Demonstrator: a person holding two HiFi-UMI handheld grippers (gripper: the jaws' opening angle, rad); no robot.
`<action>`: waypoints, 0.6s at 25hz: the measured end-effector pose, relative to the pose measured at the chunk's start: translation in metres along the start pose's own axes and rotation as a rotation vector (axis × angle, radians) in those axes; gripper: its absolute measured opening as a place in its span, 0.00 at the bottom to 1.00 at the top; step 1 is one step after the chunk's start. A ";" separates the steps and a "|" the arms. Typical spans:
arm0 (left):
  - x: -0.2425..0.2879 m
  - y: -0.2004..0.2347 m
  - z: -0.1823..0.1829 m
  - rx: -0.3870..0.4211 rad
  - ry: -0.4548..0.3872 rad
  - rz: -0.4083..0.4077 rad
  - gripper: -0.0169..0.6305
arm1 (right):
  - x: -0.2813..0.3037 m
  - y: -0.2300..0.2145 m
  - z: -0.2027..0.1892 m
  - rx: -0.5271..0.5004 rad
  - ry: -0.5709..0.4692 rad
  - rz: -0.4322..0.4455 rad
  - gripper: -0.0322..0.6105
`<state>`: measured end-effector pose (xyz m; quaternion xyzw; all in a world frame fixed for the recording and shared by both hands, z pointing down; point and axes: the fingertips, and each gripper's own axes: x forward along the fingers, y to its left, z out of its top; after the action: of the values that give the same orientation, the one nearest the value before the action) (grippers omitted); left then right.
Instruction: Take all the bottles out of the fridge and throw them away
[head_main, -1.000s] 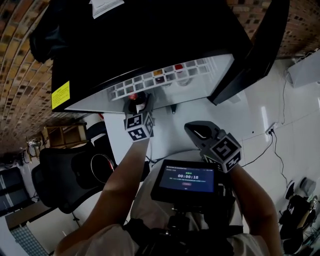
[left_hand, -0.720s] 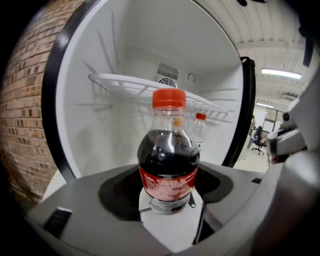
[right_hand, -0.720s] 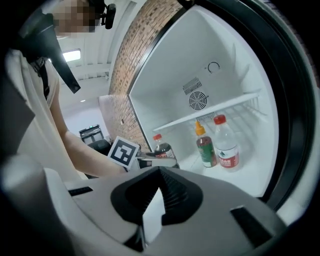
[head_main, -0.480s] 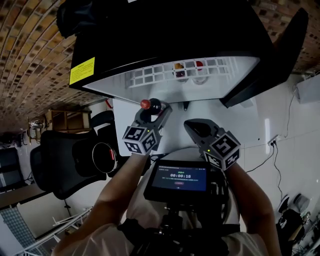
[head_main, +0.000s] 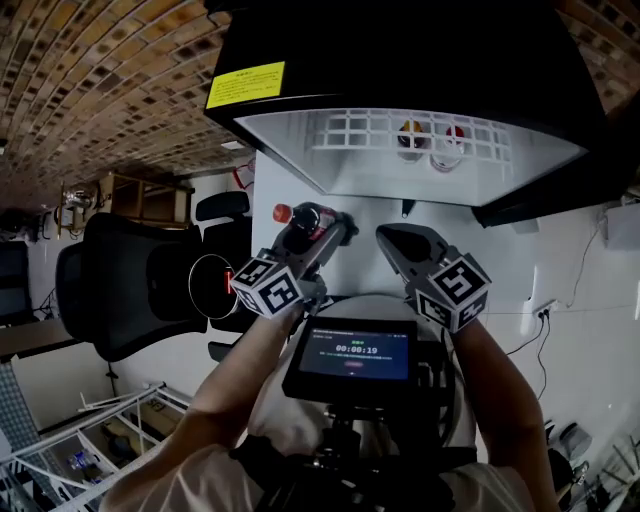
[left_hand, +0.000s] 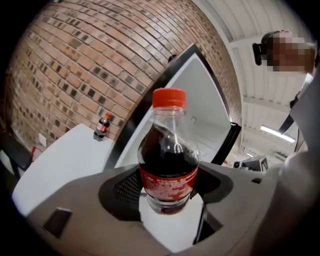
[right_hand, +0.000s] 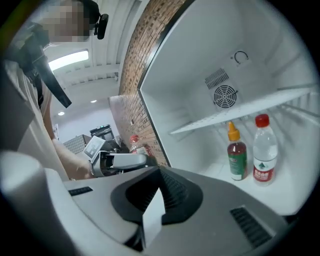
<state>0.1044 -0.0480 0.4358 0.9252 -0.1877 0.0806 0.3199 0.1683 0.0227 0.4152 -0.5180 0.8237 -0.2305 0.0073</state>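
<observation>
While you stand before the open fridge (head_main: 420, 170), your left gripper (head_main: 318, 225) holds a cola bottle (head_main: 300, 222) by its labelled body, jaws set wide around it. In the left gripper view the bottle (left_hand: 168, 165) stands upright between the pads of that gripper (left_hand: 168, 202), red cap on top, dark drink filling about the lower half. From your head view the bottle is outside the fridge, below its open front, cap pointing to the left.

Your right gripper (head_main: 395, 240) is just beside it on the right, apart from the bottle, and its jaws are pressed together with nothing between them (right_hand: 155, 200).

Two bottles stand side by side inside the fridge (right_hand: 200, 45), under the wire shelf: a red sauce bottle (right_hand: 237, 152) with an orange cap and a clear bottle (right_hand: 263, 149) with a red cap.

Another small cola bottle (left_hand: 103, 126) stands on a white surface (left_hand: 65, 155) against the brick wall (left_hand: 75, 60), well apart from your grippers.
</observation>
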 end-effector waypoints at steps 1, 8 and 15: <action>-0.008 0.004 0.002 -0.018 -0.015 0.011 0.53 | 0.006 0.004 0.001 -0.006 0.003 0.010 0.05; -0.064 0.046 0.011 -0.089 -0.110 0.120 0.53 | 0.050 0.038 0.001 -0.023 0.051 0.094 0.05; -0.136 0.105 0.010 0.096 -0.106 0.387 0.53 | 0.095 0.077 -0.010 -0.044 0.103 0.190 0.05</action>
<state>-0.0618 -0.0899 0.4500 0.8890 -0.3744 0.1004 0.2436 0.0563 -0.0274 0.4159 -0.4248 0.8734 -0.2370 -0.0249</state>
